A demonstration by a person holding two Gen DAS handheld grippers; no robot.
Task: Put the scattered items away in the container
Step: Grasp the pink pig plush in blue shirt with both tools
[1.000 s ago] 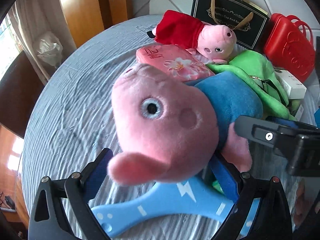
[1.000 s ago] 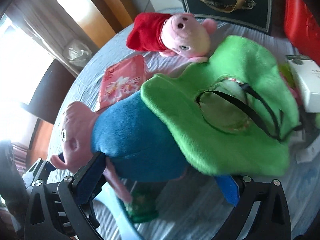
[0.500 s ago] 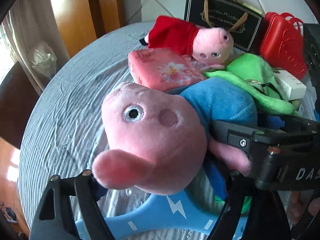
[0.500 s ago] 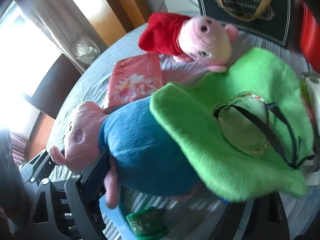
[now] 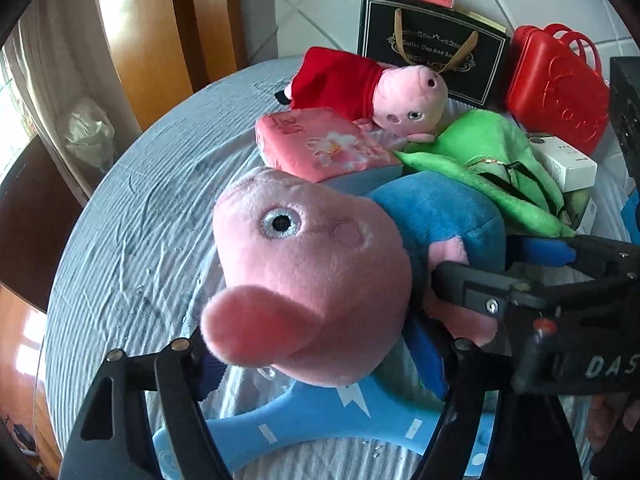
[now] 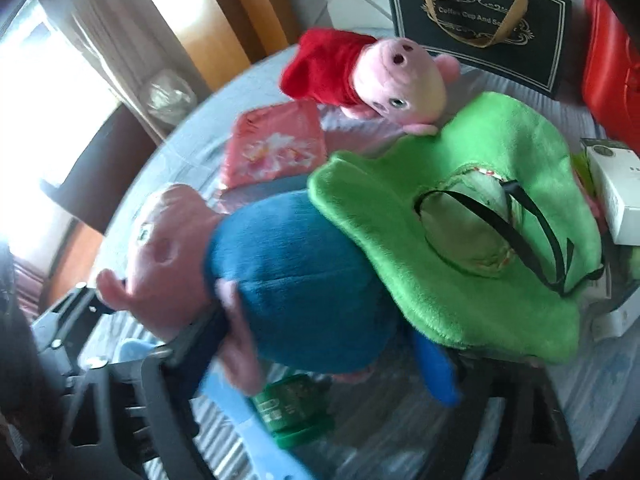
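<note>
Both grippers are closing in on the blue-bodied pig plush [image 5: 320, 280] on the grey table [image 5: 132, 216].

We are squeezing the plush's pink head with our left gripper [image 5: 320, 364], its pads pressing both sides. Our right gripper [image 6: 320, 364] is straddling the blue body with its jaws opening, one finger [image 6: 192, 344] touching the plush's side. The plush is lying on a light-blue toy [image 5: 320, 420], beside a green hat [image 6: 460, 240]. The red container [image 5: 556, 92] is standing well behind, at the table's far edge.
</note>
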